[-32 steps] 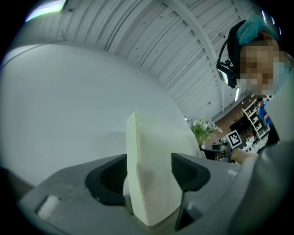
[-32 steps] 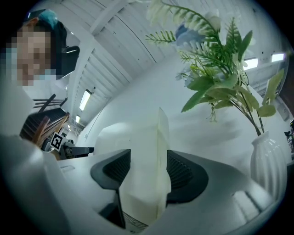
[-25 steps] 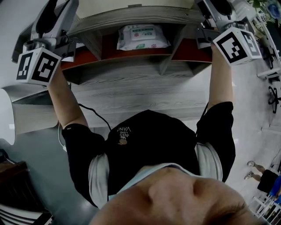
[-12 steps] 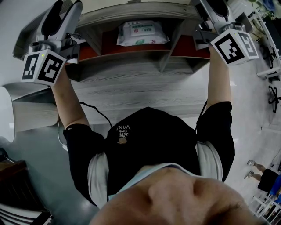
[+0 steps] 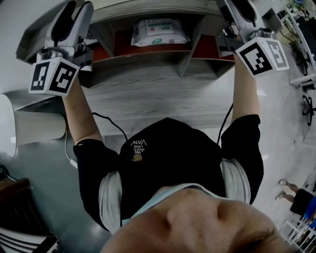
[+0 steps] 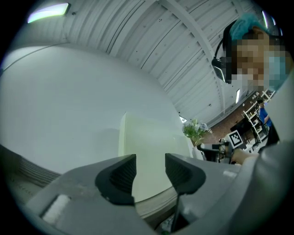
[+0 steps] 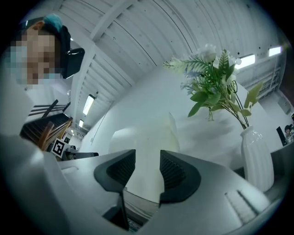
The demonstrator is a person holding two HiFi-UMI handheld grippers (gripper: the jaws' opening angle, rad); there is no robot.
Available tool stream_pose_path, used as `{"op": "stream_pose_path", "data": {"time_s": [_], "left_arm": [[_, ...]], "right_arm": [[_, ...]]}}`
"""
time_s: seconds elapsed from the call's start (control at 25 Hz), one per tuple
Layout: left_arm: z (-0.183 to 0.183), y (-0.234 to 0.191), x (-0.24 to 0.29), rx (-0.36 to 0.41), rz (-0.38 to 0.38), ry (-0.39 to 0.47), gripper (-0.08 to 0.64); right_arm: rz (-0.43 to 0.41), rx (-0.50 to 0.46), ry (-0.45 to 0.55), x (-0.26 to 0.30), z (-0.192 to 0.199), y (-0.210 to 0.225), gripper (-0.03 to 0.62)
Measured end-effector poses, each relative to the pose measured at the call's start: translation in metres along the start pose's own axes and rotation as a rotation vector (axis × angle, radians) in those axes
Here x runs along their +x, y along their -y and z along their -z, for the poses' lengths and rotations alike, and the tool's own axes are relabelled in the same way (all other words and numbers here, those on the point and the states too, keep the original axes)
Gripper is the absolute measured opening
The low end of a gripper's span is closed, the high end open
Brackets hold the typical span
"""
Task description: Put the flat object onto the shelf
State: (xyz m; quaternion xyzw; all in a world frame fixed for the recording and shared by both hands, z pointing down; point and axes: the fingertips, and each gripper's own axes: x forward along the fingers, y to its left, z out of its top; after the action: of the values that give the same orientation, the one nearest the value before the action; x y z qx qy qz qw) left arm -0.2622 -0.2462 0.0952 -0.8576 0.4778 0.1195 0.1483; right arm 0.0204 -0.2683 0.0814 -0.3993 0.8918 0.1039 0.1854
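Observation:
The flat object (image 5: 148, 3) is a pale cream panel lying along the top of the grey wooden shelf (image 5: 148, 81). It fills the middle of the left gripper view (image 6: 147, 137) and the right gripper view (image 7: 147, 137), beyond the jaws. My left gripper (image 6: 150, 172) is raised at the shelf's left end (image 5: 74, 10). My right gripper (image 7: 148, 170) is raised at the right end (image 5: 237, 7). Both sets of jaws are closing with a clear gap, and no pad presses on the panel.
A pack of wet wipes (image 5: 159, 32) lies in the shelf's middle compartment, with red-floored compartments on either side. A white vase of flowers (image 7: 257, 156) stands at the right end of the shelf top and also shows far off (image 6: 195, 131). A black cable hangs over the shelf front.
Both grippers have drawn back from the shelf top toward the person; their marker cubes sit lower in the head view. The shelf has slid upward in that view.

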Motion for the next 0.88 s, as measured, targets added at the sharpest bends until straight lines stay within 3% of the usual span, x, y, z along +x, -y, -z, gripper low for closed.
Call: {"op": "stream_pose_path", "data": {"time_s": [0.28,0.88], "left_arm": [[0.002,0.010,-0.012,0.022,-0.025,0.017,0.103],[0.022,0.038,-0.022,0.000,-0.019,-0.001,0.002]], "right_arm": [[-0.008,-0.001,-0.001,-0.012,0.004,-0.008,0.107],[-0.024,0.042,-0.020,-0.035,0.023,-0.013,0.018]]}}
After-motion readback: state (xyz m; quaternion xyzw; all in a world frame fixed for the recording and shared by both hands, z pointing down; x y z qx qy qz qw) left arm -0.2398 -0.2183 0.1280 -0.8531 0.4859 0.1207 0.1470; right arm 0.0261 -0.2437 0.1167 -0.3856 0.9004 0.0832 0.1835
